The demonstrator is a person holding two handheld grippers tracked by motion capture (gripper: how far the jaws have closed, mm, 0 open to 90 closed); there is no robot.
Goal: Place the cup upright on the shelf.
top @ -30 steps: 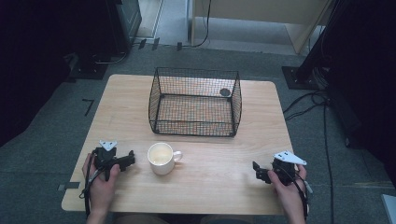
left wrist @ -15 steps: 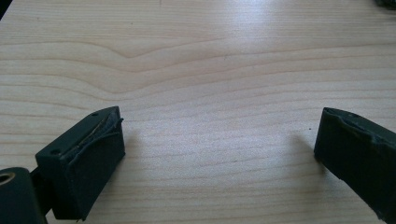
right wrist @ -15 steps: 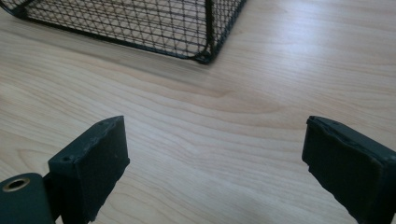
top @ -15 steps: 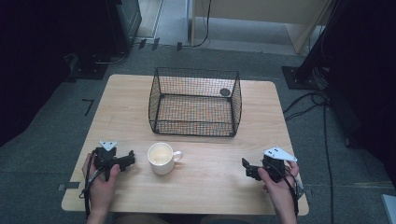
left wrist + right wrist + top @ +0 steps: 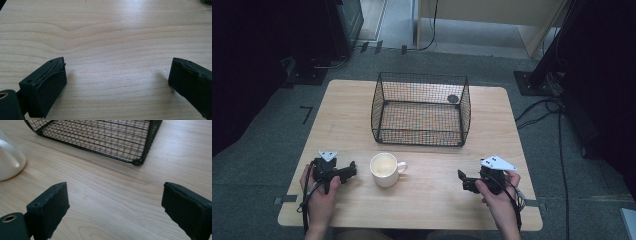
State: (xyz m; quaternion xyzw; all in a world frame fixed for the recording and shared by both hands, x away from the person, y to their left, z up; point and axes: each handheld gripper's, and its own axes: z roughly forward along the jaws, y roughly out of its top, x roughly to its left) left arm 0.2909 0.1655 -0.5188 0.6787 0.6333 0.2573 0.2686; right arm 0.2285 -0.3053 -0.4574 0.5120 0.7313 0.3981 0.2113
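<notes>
Cream-white and glossy, the mug (image 5: 384,168) stands upright on the worktop (image 5: 432,200), in its front part and a little left of the middle, with the handle turned to the right. In the right gripper view the mug (image 5: 10,160) is at the left edge, beyond the left jaw.

The left tool (image 5: 349,172) lies just beside the mug on its left and does not touch it; its jaws point toward the mug. In the left gripper view the left tool (image 5: 117,82) has its jaws wide apart, with bare wood between them and nothing held.

The right tool (image 5: 463,181) is well apart from the mug, on the right, and points to the left. In its own view the right tool (image 5: 115,205) is also wide open and grips nothing.

The basket (image 5: 421,134) of black wire stands behind the mug, near the middle of the worktop. The basket (image 5: 140,157) shows its near corner ahead of the right tool. A small dark round thing (image 5: 453,99) sits at its far right corner; what it is I cannot tell.
</notes>
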